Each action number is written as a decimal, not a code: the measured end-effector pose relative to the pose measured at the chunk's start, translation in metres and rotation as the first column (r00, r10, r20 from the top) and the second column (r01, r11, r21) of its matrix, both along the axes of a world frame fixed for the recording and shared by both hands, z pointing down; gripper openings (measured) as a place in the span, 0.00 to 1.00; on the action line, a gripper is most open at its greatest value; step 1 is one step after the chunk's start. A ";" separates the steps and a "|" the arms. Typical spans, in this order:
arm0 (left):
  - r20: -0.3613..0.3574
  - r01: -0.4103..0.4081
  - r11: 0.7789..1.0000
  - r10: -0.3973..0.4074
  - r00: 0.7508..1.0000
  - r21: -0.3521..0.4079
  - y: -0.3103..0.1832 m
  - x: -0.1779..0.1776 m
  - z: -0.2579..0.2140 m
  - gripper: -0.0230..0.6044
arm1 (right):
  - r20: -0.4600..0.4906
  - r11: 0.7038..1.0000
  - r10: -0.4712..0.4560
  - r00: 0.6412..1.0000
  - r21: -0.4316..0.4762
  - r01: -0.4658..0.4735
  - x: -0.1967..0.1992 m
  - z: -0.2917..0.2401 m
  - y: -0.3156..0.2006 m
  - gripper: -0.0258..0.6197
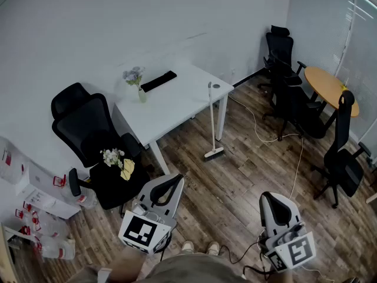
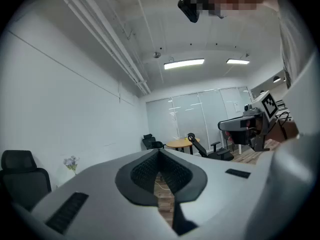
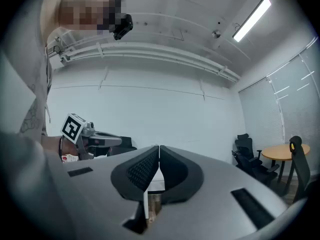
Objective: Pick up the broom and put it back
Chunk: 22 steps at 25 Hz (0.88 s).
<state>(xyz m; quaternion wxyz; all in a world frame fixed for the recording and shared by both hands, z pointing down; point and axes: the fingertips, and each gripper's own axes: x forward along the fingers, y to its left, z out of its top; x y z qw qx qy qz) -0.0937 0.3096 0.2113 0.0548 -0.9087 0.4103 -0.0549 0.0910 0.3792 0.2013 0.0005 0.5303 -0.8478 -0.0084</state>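
at the left of the head view, a black office chair (image 1: 82, 122) carries a small bunch of flowers (image 1: 112, 157) on its seat. just right of it, the white desk (image 1: 182, 102) bears a vase of flowers (image 1: 136, 81) and a long black object (image 1: 158, 81). the broom (image 1: 212, 125) stands upright against the desk's right end, its head on the wood floor (image 1: 235, 181), well apart from both grippers. along the bottom edge, the left gripper (image 1: 177, 179) and, further right, the right gripper (image 1: 268, 197) each hold their jaws closed together on nothing. a round wooden table (image 1: 327, 86) sits at the upper right.
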 end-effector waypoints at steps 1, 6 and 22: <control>0.000 -0.001 1.000 0.001 1.000 0.001 -0.001 0.000 0.000 0.06 | 0.002 1.000 0.004 1.000 -0.001 -0.004 0.001 0.001 -0.001 0.09; -0.001 0.001 1.000 -0.001 1.000 0.000 -0.002 0.001 0.002 0.06 | 0.046 1.000 0.003 0.999 0.014 -0.003 0.003 -0.002 -0.001 0.09; 0.004 0.012 1.000 -0.012 1.000 0.002 0.008 0.042 0.005 0.06 | 0.141 0.998 -0.054 0.989 0.038 0.049 0.045 -0.004 0.006 0.34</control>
